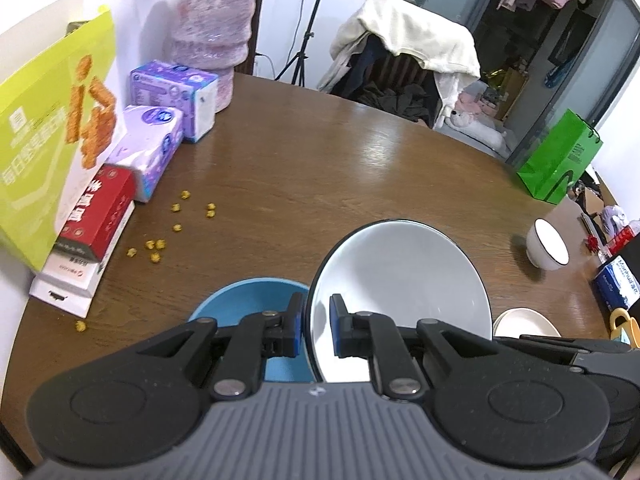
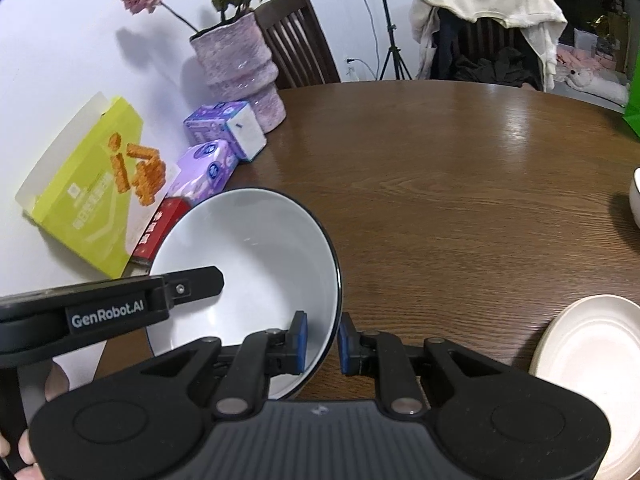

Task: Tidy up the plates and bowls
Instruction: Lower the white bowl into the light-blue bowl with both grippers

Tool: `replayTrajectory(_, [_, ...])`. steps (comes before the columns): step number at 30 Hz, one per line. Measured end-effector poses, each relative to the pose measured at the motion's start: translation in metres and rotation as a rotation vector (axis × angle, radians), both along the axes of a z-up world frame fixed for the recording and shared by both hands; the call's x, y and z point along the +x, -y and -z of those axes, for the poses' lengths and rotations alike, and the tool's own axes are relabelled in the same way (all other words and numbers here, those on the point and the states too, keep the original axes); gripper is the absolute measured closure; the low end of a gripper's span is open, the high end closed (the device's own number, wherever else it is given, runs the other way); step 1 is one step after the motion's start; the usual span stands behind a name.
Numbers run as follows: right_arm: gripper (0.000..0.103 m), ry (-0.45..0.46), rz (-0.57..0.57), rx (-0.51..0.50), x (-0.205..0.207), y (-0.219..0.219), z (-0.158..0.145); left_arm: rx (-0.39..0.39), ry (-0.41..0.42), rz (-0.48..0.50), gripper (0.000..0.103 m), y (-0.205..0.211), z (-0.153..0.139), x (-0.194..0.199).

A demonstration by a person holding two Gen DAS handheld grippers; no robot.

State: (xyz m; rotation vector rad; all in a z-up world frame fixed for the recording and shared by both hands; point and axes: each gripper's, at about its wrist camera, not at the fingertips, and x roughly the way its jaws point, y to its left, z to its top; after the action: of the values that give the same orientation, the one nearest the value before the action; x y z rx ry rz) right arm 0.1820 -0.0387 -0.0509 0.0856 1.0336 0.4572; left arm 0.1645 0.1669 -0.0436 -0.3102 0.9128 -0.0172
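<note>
A large white bowl with a dark rim (image 1: 400, 280) is held tilted above the table. My left gripper (image 1: 314, 330) is shut on its left rim. My right gripper (image 2: 322, 340) straddles its right rim (image 2: 256, 264), with a small gap at the outer pad. A blue bowl (image 1: 248, 300) sits on the table just left of and under the white bowl. A small white bowl with a dark rim (image 1: 547, 246) stands at the right. A cream plate (image 2: 592, 364) lies at the near right, also in the left wrist view (image 1: 524, 322).
Boxes (image 1: 96, 216), tissue packs (image 1: 152, 148) and a purple vase (image 1: 212, 36) line the left wall side. Yellow crumbs (image 1: 176, 216) are scattered near them. A green bag (image 1: 560, 160) and a blue box (image 1: 618, 280) sit at the right edge of the round wooden table (image 1: 340, 168).
</note>
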Motion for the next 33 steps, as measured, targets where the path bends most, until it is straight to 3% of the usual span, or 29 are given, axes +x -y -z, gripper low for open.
replayTrajectory(33, [0.088, -0.1, -0.077, -0.062, 0.01, -0.059, 0.038, -0.038, -0.114, -0.054, 0.09, -0.049, 0.051, -0.001])
